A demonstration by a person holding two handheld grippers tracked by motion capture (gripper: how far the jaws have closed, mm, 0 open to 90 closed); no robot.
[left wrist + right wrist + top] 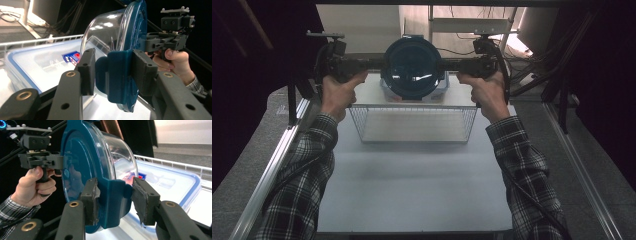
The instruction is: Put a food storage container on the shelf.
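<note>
Together the left gripper (379, 64) and the right gripper (447, 65) hold a round clear bowl with a blue lid (412, 67) up between them, tipped on its side so the lid faces the person. Each gripper's jaws stand partly closed, pressed on one of the lid's blue side clips (115, 75), one clip per gripper (112, 200). Below and beyond the jaws sits a flat blue-rimmed box (37, 65) inside a wire basket (412, 107), apart from the bowl.
</note>
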